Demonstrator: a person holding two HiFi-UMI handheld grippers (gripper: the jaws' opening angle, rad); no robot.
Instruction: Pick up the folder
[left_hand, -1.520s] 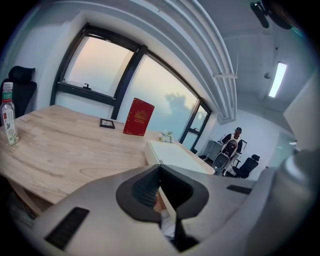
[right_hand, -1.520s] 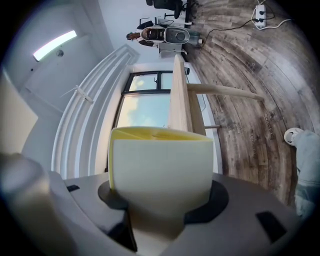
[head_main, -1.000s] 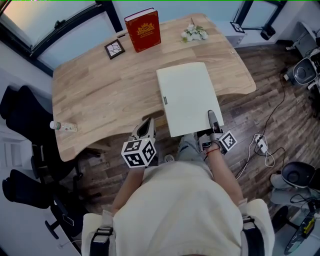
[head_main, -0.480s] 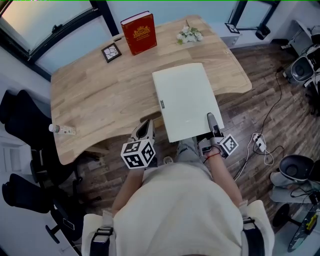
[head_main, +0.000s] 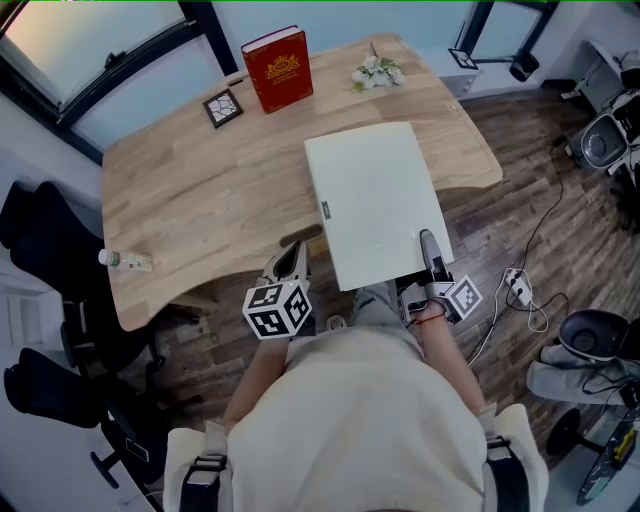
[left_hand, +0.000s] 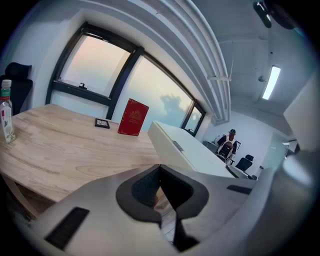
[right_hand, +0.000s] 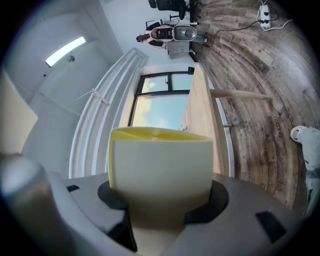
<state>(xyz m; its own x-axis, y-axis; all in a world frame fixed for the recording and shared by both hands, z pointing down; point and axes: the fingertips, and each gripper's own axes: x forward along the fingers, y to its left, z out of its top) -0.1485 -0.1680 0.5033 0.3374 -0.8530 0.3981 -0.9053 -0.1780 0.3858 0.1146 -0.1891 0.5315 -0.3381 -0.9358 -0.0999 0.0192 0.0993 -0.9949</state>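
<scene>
The white folder (head_main: 372, 200) hangs over the wooden table's (head_main: 200, 190) front right edge, its near end lifted off the top. My right gripper (head_main: 428, 245) is shut on the folder's near right corner. In the right gripper view its cream face and yellow edge (right_hand: 160, 165) fill the space between the jaws. My left gripper (head_main: 292, 255) hovers by the table's front edge, left of the folder, shut and empty. In the left gripper view the folder (left_hand: 195, 152) rises to the right beyond the touching pads (left_hand: 150, 187).
At the table's far side stand a red book (head_main: 278, 68), a small framed picture (head_main: 223, 105) and white flowers (head_main: 377, 72). A bottle (head_main: 125, 261) lies near the left edge. Black chairs (head_main: 45, 230) sit at the left. A power strip (head_main: 520, 288) with cables lies on the floor.
My right gripper has risen a little with the folder's near corner in it, lifting that end. The left gripper has stayed in place.
</scene>
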